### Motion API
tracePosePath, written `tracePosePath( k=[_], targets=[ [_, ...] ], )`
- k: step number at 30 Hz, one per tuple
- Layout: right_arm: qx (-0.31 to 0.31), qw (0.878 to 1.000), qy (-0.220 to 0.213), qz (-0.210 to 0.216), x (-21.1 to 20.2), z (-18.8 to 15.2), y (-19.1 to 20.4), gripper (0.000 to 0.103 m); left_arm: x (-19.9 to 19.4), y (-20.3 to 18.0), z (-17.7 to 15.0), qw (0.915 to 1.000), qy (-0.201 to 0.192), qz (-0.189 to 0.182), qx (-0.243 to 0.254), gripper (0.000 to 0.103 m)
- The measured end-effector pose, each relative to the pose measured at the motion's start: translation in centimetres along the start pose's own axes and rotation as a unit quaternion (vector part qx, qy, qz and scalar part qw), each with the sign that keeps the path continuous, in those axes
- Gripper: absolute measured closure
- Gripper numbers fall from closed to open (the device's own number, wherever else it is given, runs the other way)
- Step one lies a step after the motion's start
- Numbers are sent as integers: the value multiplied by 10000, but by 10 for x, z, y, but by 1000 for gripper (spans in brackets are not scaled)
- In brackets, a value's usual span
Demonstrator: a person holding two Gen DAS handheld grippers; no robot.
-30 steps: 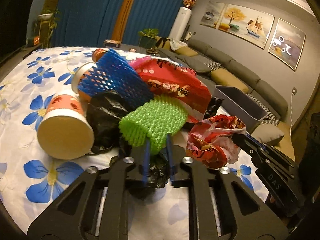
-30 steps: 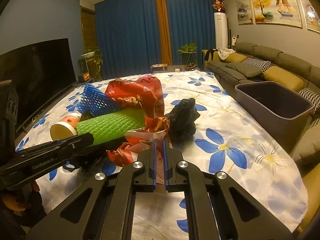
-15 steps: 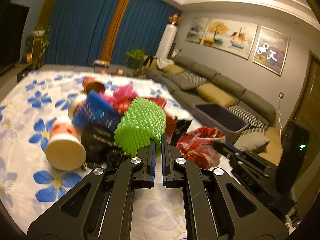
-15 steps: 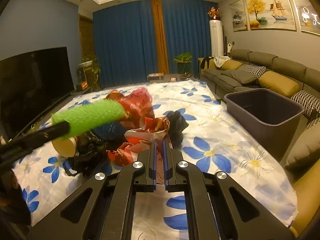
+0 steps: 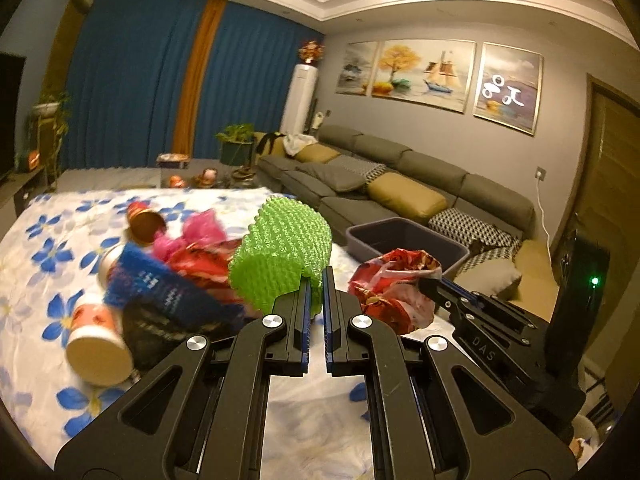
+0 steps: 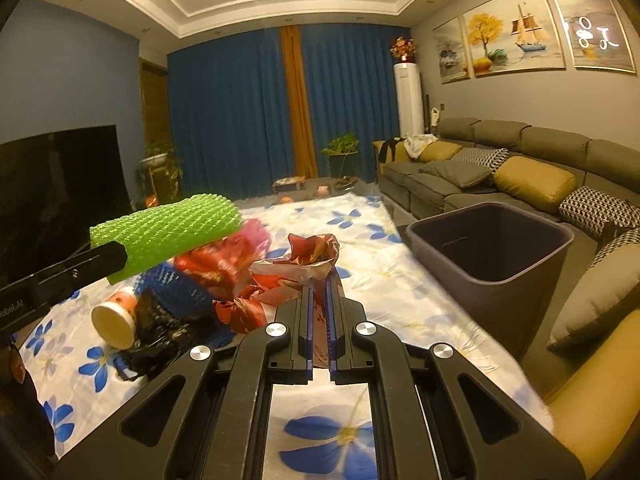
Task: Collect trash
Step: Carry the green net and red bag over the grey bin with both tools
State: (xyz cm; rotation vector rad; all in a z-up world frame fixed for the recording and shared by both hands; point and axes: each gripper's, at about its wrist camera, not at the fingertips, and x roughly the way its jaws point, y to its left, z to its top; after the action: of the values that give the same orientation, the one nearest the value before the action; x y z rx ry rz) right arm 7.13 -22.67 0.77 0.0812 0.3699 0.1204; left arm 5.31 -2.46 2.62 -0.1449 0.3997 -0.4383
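The table [image 6: 400, 280], covered in a blue-flowered cloth, carries a heap of trash toward its left edge, and the grey bin [image 6: 492, 240] stands off its right edge beside the sofa; what shows of the bin's inside looks bare, so by my judgement the collecting has barely begun. Both tools are loaded and clear of the table: the left gripper [image 5: 316, 292] is pinched on a green foam net [image 5: 284, 264], and the right gripper [image 6: 319, 292] is pinched on a crumpled red wrapper [image 6: 296, 276]. Neither piece is over the bin yet. Left on the cloth are a large red snack bag [image 5: 208, 260], a blue foam net [image 5: 160, 284], a black plastic bag [image 6: 156, 328], pink wrapping [image 5: 192, 232] and, I think, three paper cups [image 5: 98, 344], so most of the job remains
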Motion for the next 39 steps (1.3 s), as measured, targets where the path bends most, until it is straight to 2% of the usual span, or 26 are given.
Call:
tracePosePath(
  k=[4,11,19,28,39],
  targets=[
    [29,9995,-198,-242,-3,13,-19,97,21,-19,8,9997,59,-187,135,99],
    [149,9926,-642,-1020,-4,43,-72,97,70,-62,27,9978,62,-543,367,99],
    [261,9830,-832,-1615,10,67,-125,97,143,-107,51,9950,97,-853,515,99],
    [348,9783,-787,-1884,36,74,-158,97,210,-134,57,9921,274,-1043,641,98],
    [486,9766,-669,-1984,61,78,-181,97,256,-143,55,9896,517,-1220,563,98]
  ],
)
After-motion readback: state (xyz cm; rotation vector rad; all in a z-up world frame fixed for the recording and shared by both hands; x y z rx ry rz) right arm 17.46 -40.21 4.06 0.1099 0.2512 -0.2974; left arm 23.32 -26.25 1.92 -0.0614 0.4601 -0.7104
